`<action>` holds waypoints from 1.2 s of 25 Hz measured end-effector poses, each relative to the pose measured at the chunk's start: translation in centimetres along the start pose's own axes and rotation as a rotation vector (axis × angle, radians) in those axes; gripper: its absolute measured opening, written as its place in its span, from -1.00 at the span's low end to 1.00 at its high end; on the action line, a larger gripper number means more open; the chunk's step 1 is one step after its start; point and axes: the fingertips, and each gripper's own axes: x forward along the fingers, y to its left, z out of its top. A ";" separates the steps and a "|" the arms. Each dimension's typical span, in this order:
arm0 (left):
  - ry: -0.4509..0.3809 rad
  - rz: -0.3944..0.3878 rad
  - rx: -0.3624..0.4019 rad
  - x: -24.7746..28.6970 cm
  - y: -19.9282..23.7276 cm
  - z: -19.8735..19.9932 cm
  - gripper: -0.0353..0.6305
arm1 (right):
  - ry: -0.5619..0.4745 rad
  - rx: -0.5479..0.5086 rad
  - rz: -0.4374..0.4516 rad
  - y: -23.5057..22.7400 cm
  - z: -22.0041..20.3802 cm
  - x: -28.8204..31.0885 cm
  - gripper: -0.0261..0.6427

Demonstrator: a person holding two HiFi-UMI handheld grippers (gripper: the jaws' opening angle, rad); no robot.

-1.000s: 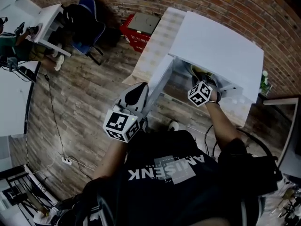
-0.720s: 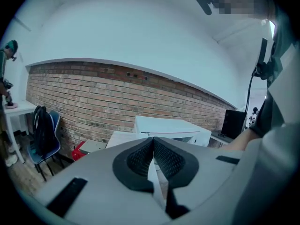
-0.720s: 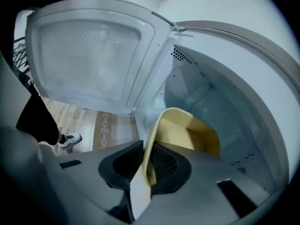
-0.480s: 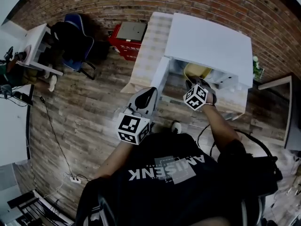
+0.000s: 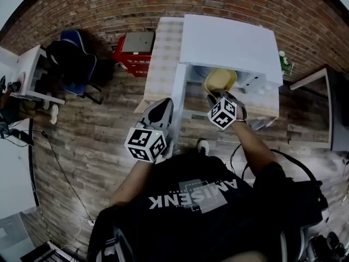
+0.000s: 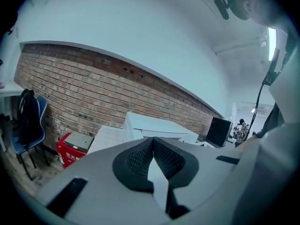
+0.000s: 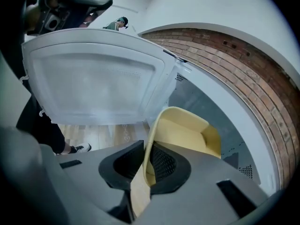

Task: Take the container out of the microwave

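Pinching the near wall of the pale yellow container [image 7: 187,130], the right claw [image 7: 149,150] has its two black, mesh-textured pads closed on the thin rim, one pad inside the container and one outside. The container sits at the mouth of the white microwave [image 5: 229,40], partly past the front edge in the head view. From the claw it stretches straight ahead and a little to the right, back into the grey cavity. Its gripped wall lies edge-on along the claw's own line, so a pull straight back toward the person looks like the natural way out. The open door [image 5: 178,97] stands to the left of that path, and I judge it the thing to keep clear of. The left claw [image 6: 153,144] is well apart from the container, beside the door, with its pads pressed together at the tips; a pale sliver shows in the slot behind them, and I cannot tell what it is. The container looks like matte, slightly flexible plastic with rounded corners and a rolled lip. The door's inner face is smooth, glossy white, and the table [image 5: 163,64] under the microwave wears a pale checked cover.
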 end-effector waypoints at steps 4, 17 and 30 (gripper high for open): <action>0.003 -0.010 0.027 -0.4 0.4 -0.3 -0.85 | -0.002 0.008 -0.017 0.5 0.0 -1.4 -0.72; -0.100 -0.056 0.132 -2.8 1.4 4.0 -0.85 | -0.026 0.095 -0.012 2.8 0.7 -7.2 -0.72; -0.120 -0.183 0.190 -1.9 -0.1 5.6 -0.85 | -0.022 0.155 -0.049 4.7 1.2 -11.6 -0.73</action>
